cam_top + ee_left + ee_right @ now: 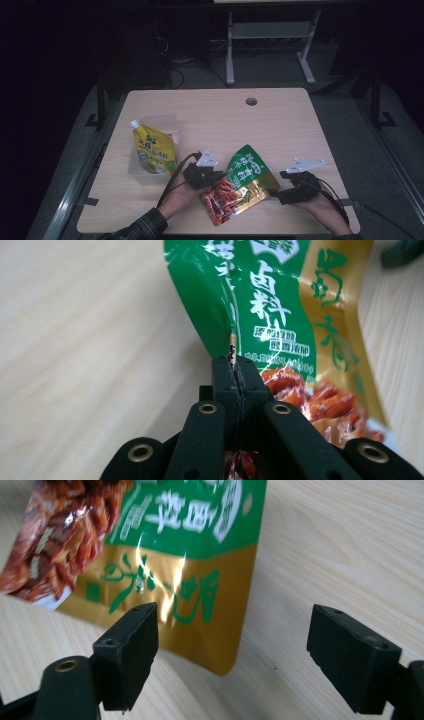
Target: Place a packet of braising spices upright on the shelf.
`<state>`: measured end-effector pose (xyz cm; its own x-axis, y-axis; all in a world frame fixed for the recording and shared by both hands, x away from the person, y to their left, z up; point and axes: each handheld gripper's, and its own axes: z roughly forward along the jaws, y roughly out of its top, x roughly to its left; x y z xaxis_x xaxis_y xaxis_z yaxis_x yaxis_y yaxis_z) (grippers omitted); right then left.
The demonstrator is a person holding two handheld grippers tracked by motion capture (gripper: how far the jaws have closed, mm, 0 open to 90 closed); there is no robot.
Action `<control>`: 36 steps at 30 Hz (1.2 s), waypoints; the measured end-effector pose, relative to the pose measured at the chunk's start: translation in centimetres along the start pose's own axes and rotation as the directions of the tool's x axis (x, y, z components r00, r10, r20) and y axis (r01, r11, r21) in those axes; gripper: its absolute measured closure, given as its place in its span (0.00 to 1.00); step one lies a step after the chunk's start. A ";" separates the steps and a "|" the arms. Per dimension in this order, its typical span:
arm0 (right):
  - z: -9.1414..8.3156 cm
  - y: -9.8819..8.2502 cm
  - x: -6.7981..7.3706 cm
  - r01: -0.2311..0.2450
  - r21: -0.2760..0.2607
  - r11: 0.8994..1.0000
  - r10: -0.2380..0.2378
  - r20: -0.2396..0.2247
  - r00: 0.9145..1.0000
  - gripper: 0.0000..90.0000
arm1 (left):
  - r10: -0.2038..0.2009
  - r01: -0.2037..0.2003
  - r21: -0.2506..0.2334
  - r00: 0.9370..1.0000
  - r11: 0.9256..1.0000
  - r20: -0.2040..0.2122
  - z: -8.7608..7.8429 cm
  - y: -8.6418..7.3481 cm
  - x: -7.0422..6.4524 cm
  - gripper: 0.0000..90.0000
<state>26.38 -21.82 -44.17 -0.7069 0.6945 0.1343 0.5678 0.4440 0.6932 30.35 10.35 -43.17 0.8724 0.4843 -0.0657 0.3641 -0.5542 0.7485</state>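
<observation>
Green pouch (260,305) edge pinched by left tool (234,371); right tool (232,650) wide (pads untouched).

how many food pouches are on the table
2: a yellow spouted pouch standing in a clear container at the table's left, and a green pouch near the front edge, clamped by the left gripper.

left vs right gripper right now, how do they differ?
The left gripper has its jaws shut on the edge of the green pouch; the right gripper has its jaws wide open with nothing between them. The left touches the pouch; the right sits beside its gold corner, apart from it. Both are black, two-jawed and hand-held over the table.
</observation>
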 end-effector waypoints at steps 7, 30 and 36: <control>0.4 0.3 0.3 -0.020 -0.031 0.999 0.018 -0.053 0.998 0.21 | -0.020 0.018 -0.107 1.000 0.994 -0.019 -2.0 1.0 0.2 1.00; 2.3 2.1 0.6 -0.100 -0.156 0.983 0.049 -0.298 0.953 0.96 | -0.068 0.065 -0.178 0.998 0.982 -0.013 -3.0 1.0 0.1 1.00; 1.8 2.7 0.3 -0.050 -0.155 0.987 0.006 -0.275 0.962 1.00 | -0.062 0.057 -0.153 0.998 0.987 -0.030 -2.7 0.7 0.1 0.96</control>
<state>28.45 -19.40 -43.59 -0.7923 0.5148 0.3274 0.5302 0.3157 0.7869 29.79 11.77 -40.85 0.8379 0.5379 -0.0925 0.3592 -0.4159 0.8355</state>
